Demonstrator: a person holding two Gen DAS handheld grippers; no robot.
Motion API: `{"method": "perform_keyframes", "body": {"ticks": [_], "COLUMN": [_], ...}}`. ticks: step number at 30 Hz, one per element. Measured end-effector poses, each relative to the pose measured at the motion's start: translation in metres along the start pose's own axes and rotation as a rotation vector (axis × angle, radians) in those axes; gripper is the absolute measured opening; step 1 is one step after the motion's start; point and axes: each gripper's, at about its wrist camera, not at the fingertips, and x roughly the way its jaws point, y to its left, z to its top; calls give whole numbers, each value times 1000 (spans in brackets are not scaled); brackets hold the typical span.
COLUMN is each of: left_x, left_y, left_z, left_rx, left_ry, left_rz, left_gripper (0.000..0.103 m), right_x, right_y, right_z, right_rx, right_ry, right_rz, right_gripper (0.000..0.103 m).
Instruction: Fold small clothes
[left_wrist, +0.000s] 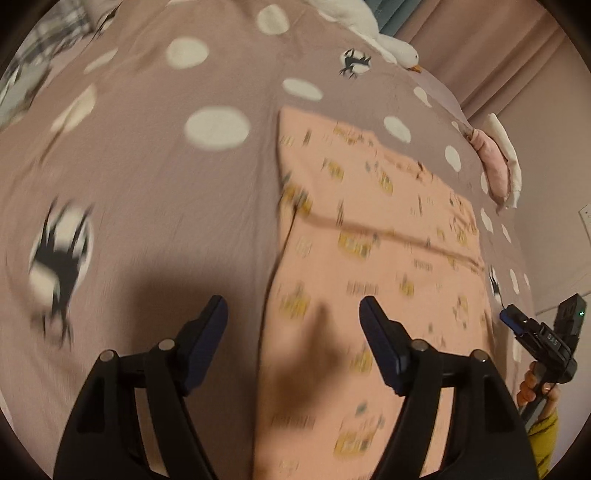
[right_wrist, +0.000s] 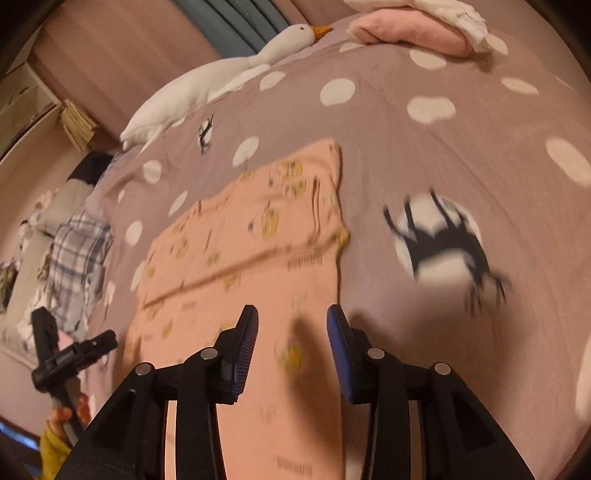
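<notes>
Nearest the left wrist camera, the left gripper (left_wrist: 293, 314) hangs above the bed with its black arms and dark blue pads spread wide and nothing between them; one pad is over the bedcover, the other over the garment's near left part. From the right wrist camera the right gripper (right_wrist: 291, 325) has its ribbed blue pads parted by a moderate gap, empty as well, poised over the near end of the same garment and throwing a shadow on it. No earlier view is given, so only their present stance can be told.

Below both tools lies the peach-pink small garment with yellow and grey prints (left_wrist: 384, 258), spread flat on the mauve bedcover with white dots and black cartoon figures (left_wrist: 155, 158). A crease or folded edge runs across the garment's middle, and a narrower part reaches away from the cameras. Both pictures are blurred, so the prints cannot be made out.

At the right edge of the left view, a hand with a mustard-yellow cuff grips the other tool's handle. Further off, near the bed's far side, a folded pink cloth with a white cloth on it (right_wrist: 413, 35) rests on the cover. A white plush goose with an orange beak (right_wrist: 229, 74) lies along the far edge, and a crumpled plaid fabric (right_wrist: 79, 254) sits at the left in the right view.
</notes>
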Motion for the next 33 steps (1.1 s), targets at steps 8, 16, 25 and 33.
{"method": "perform_keyframes", "body": {"ticks": [8, 16, 25, 33], "left_x": [-14, -22, -3, -3], "left_y": [16, 7, 4, 9], "left_z": [-53, -91, -68, -70], "left_rx": [-56, -48, -91, -115], "left_ry": [74, 121, 120, 139], "left_rz": [-184, -301, -361, -411], "left_gripper": [74, 74, 74, 73], "right_x": [-12, -12, 14, 16], "right_y": [-18, -9, 2, -3], "right_z": [-46, -77, -60, -64], "right_rx": [74, 39, 35, 54], "right_ry": [113, 238, 212, 219], "right_rz": [61, 182, 216, 271], "right_gripper": [38, 38, 38, 38]}}
